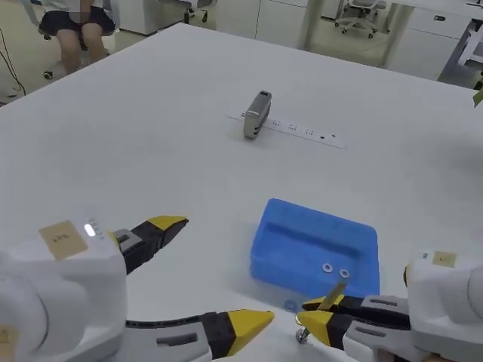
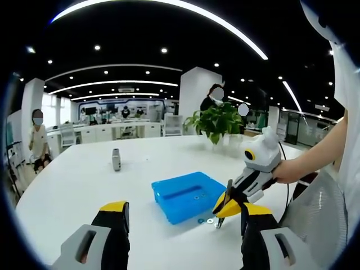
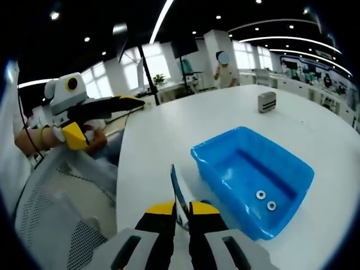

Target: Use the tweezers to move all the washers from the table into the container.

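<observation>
Closest in, at the lower left of the head view, the left gripper [image 1: 219, 270] hangs with its jaws spread wide and nothing between them. At the lower right, the right gripper [image 1: 315, 313] is clamped tight on the tweezers [image 1: 333, 294]. Their tips point down at the table [image 1: 151, 151], just below the blue container [image 1: 313, 237]. Two washers [image 1: 327, 267] already lie inside it, toward its lower right. A loose washer [image 2: 201, 221] sits on the table just beside the container's near wall, close by the tweezer tips. Whether the tips have hold of one I cannot tell. I reckon the pick wants the tips straddling the ring's edge, a gentle squeeze, then a lift clear of the wall before letting go.
</observation>
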The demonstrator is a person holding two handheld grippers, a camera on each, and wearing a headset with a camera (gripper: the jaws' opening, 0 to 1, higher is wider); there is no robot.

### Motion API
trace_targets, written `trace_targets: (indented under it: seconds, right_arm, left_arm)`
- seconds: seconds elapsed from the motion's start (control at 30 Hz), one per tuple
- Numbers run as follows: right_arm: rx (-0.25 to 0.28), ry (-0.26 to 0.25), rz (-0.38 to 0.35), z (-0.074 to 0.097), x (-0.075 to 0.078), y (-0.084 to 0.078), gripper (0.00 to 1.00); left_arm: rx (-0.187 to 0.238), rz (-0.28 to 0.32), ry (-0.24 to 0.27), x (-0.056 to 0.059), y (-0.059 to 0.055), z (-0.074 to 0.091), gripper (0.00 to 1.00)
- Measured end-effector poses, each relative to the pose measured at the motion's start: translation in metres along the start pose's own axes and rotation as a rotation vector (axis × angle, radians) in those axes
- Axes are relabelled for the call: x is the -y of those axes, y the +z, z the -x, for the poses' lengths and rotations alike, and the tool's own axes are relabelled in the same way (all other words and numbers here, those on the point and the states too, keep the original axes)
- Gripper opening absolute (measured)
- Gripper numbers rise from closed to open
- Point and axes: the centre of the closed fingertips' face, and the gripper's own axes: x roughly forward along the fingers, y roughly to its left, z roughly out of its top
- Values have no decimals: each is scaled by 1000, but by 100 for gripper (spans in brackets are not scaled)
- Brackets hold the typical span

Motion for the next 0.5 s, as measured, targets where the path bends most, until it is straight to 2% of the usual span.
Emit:
trace_targets:
  seconds: [0.23, 0.37, 0.5]
  right_arm:
    - [-8, -6, 109, -2, -10, -1, 5]
    - [-35, -30, 220, -1, -5, -5, 3]
    - [-41, -39, 239, -2, -5, -6, 3]
  left_arm:
    - [-5, -4, 0, -1, -1, 0, 82]
    - [-5, -2, 0, -1, -1, 0, 82]
    - [0, 0, 0, -1, 0, 0, 82]
